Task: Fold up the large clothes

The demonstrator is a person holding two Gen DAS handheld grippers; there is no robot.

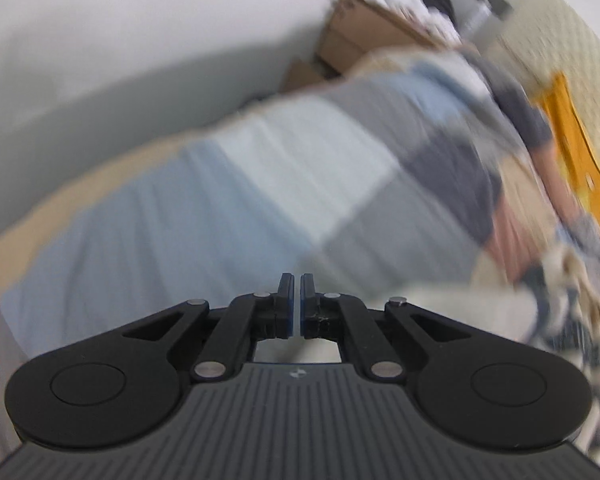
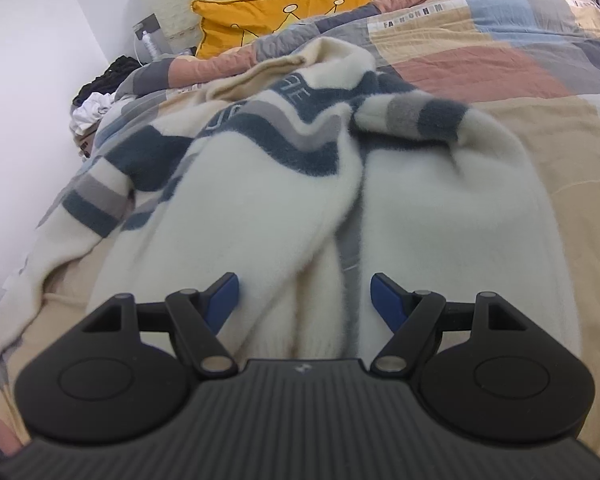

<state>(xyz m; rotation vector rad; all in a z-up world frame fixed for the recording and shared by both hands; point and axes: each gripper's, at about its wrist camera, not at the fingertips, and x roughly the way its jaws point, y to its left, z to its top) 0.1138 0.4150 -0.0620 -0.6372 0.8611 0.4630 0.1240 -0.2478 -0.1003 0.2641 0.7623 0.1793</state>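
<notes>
Sweater (image 2: 300,184) lay crumpled on the patchwork quilt (image 2: 520,80) of the bed, cream and fluffy, with dark blue and grey stripes across the chest and the sleeves. My left gripper (image 1: 297,304) was closed, its two pads almost touching, and I could see nothing between them. Its view was blurred: it looked over the blue, white and grey squares of the quilt, toward a cardboard box (image 1: 360,36) by the white wall. At the right edge of that view a small part of the sweater (image 1: 572,280) showed. My right gripper (image 2: 305,300) was wide open over the lower part of the sweater, with a fold of it between the blue pads, which did not press on it. Further back a yellow pillow (image 2: 276,12) leaned at the head of the bed.
</notes>
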